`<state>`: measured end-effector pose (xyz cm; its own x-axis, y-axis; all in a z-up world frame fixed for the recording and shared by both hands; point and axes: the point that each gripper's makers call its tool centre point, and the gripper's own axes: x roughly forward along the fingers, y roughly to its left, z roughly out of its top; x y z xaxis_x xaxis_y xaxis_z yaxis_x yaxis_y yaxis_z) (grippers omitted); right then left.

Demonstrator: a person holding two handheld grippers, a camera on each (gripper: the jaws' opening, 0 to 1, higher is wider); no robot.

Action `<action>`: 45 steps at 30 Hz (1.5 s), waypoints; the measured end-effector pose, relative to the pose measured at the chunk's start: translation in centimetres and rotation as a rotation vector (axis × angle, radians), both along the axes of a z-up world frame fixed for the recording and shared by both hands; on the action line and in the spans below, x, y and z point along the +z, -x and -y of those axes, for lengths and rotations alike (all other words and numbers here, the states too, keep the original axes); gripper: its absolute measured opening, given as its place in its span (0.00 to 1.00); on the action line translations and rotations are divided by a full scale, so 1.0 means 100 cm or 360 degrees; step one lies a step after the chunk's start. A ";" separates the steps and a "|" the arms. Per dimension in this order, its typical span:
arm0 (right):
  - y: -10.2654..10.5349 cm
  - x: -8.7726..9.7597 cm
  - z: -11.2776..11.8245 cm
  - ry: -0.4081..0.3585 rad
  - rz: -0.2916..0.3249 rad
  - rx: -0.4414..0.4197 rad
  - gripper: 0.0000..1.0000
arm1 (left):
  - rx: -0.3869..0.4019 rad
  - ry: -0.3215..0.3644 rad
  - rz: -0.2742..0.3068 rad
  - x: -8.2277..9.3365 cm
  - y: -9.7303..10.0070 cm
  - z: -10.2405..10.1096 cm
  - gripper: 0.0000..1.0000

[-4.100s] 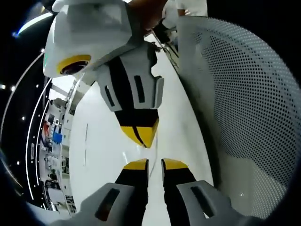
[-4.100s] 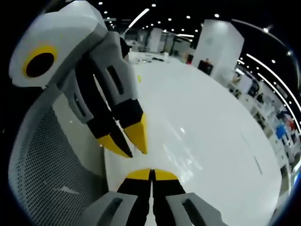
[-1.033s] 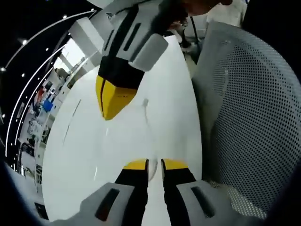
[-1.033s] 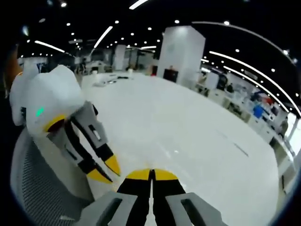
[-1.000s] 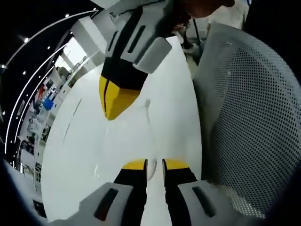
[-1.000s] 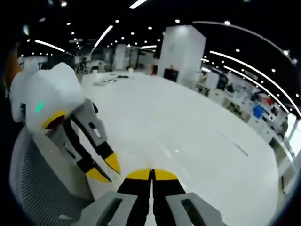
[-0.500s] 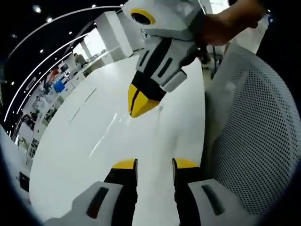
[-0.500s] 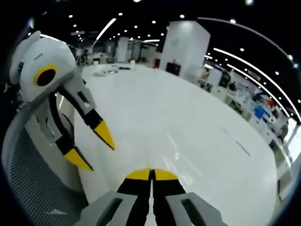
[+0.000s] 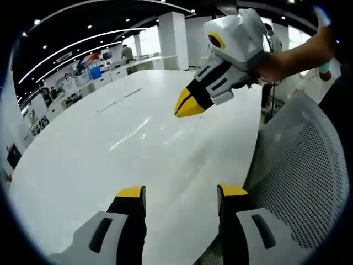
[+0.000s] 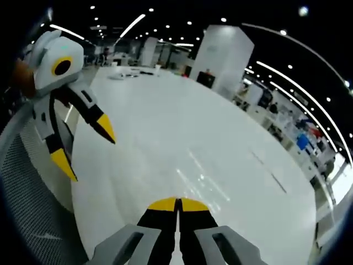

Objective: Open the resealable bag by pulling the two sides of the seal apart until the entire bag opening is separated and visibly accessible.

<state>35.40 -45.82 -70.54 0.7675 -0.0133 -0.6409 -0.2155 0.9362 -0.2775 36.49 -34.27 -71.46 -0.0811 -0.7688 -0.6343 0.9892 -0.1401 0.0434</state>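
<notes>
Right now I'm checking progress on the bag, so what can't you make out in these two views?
- Right gripper view: whether the shut right tool pinches any bag film. Clear plastic would be lost against the glossy white table.
- Left gripper view: the open left tool has nothing visible between its jaws. The mesh chair is cut off by the edge.
- Both views: the far shelves are too small and blurred to read.
</notes>
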 end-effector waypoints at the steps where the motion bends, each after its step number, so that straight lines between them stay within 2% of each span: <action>1: -0.003 -0.001 0.001 0.0000 -0.0005 0.0002 0.00 | 0.0017 0.0007 -0.0008 0.001 -0.002 -0.001 0.51; 11: -0.022 -0.009 0.005 -0.0046 -0.0004 -0.0053 0.00 | 0.0076 0.0037 -0.0014 0.007 -0.012 -0.003 0.65; 16: -0.029 -0.010 0.013 -0.0045 -0.0001 -0.0121 0.00 | 0.0103 0.0034 -0.0014 0.008 -0.016 -0.008 0.65; 19: -0.035 -0.010 0.019 -0.0028 -0.0008 -0.0161 0.00 | 0.0133 0.0063 0.0001 0.017 -0.019 -0.009 0.64; 23: -0.042 -0.009 0.019 -0.0050 0.0001 -0.0164 0.00 | 0.0150 0.0092 0.0005 0.027 -0.023 -0.008 0.64; 27: -0.048 -0.017 0.017 -0.0060 -0.0029 -0.0162 0.00 | 0.0151 0.0085 0.0016 0.029 -0.027 -0.009 0.64; 36: -0.053 -0.020 0.013 -0.0132 -0.0025 -0.0181 0.00 | 0.0180 0.0066 0.0022 0.027 -0.034 -0.015 0.65; 39: -0.051 -0.026 0.005 -0.0147 -0.0052 -0.0158 0.06 | 0.0182 0.0044 0.0030 0.025 -0.035 -0.017 0.65; 45: -0.041 -0.028 -0.004 -0.0188 -0.0053 -0.0168 0.14 | 0.0209 0.0077 0.0024 0.030 -0.037 -0.016 0.67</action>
